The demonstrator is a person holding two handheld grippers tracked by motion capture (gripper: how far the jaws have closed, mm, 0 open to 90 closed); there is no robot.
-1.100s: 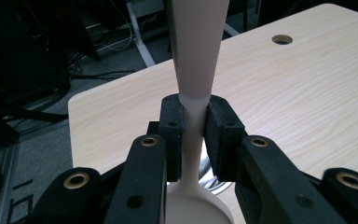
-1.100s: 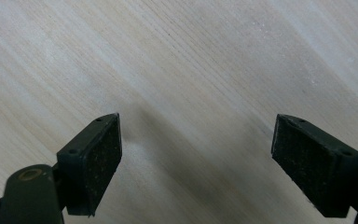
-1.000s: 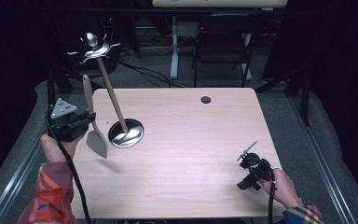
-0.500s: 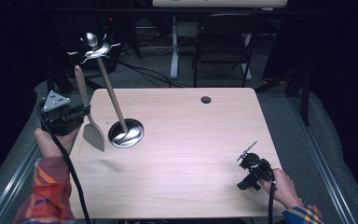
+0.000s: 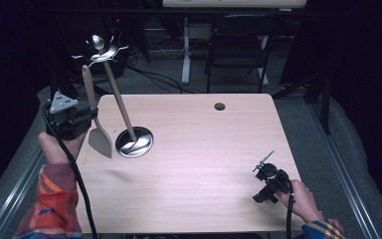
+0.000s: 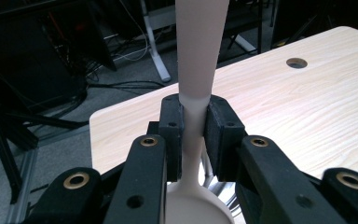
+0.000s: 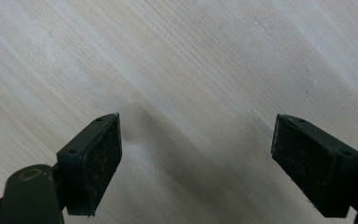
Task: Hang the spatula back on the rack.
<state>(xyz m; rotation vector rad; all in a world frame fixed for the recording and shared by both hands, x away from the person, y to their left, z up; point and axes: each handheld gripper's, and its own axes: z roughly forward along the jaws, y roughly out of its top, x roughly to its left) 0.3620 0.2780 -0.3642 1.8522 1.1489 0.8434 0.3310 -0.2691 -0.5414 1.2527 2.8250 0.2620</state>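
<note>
One pale beige plastic spatula [image 5: 95, 119] is hanging upright over the table's left edge, blade down, with the left gripper [image 6: 193, 135] pinching its thin handle between both black pads. Just beside the blade, a round steel base [image 5: 135, 142] is carrying a slanted wooden pole toward a hooked metal top [image 5: 99, 47]. Well apart, the right gripper [image 7: 196, 158] is hovering over the light wooden table [image 5: 204, 149], jaws spread wide around nothing.

High view overhead, facing forward-down; 2 claw views close, sharing table [image 5: 204, 149] [image 6: 307, 107] [image 7: 191, 56].
</note>
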